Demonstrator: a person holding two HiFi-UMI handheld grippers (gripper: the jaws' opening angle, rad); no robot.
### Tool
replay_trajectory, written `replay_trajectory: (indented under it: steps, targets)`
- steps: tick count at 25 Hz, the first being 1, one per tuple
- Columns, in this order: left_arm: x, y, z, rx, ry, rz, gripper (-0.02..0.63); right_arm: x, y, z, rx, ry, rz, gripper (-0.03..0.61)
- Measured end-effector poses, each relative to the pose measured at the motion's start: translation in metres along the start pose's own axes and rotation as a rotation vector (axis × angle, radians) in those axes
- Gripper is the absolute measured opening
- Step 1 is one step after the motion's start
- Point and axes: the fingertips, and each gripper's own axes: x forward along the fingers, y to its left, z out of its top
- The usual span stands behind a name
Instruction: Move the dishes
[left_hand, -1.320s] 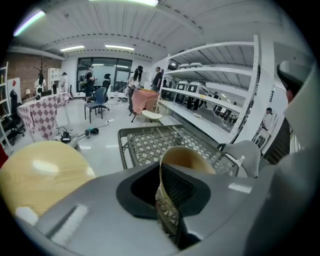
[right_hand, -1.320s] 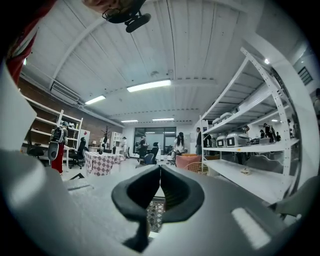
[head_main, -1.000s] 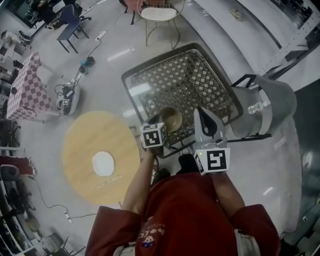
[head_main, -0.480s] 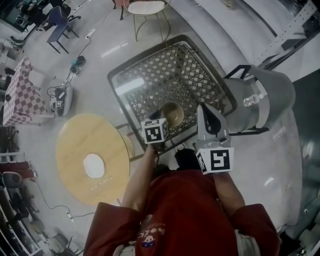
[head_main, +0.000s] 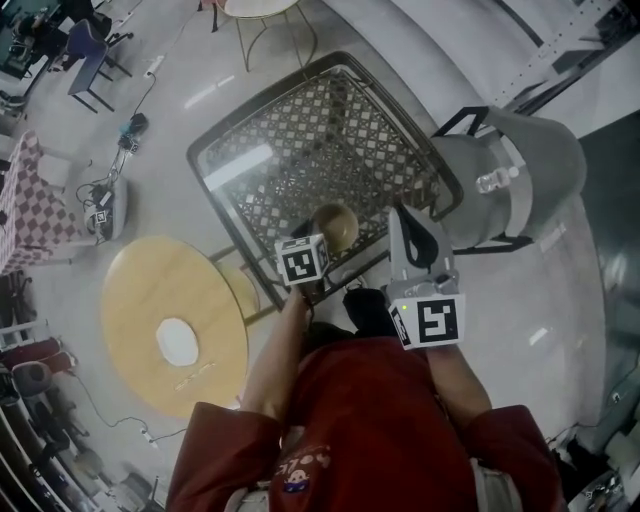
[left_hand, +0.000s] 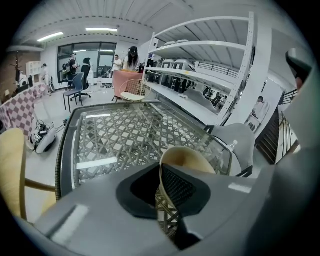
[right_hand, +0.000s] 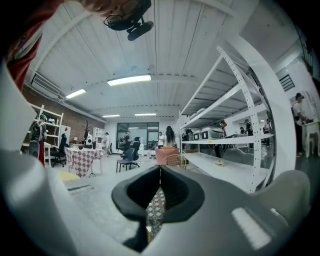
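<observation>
Left gripper (left_hand: 159, 194) is pinching the tan bowl (left_hand: 183, 159) by its rim, with one pad inside the wall and one outside. The bowl sits over the near edge of the glass-topped lattice table (head_main: 232, 152); I cannot tell whether its base touches the glass. As I read it, the step is carrying the bowl on a single rim pinch. To do it well, the pinch should stay firm and the wrist steady so the bowl does not swing. Any set-down on glass should be slow, with the base flat before the jaws part. Left forearm reaches forward from the body, and its gripper is angled steeply down. Right gripper (right_hand: 160, 186) is held level just right of the bowl, jaws pressed together on nothing, and is best kept clear.
</observation>
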Motion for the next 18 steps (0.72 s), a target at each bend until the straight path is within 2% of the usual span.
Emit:
replay_trajectory:
  steps: [4,18]
  targets:
    - [0.013,-0.004,-0.006,-0.039,0.006,-0.009,0.025,0.003,-0.009,-0.005,0.004,0.009,-0.009,0.003]
    - [0.037,-0.006,-0.026,-0.061,0.035,-0.008,0.028,0.006,-0.020,-0.024,-0.006,0.048,-0.016,0.003]
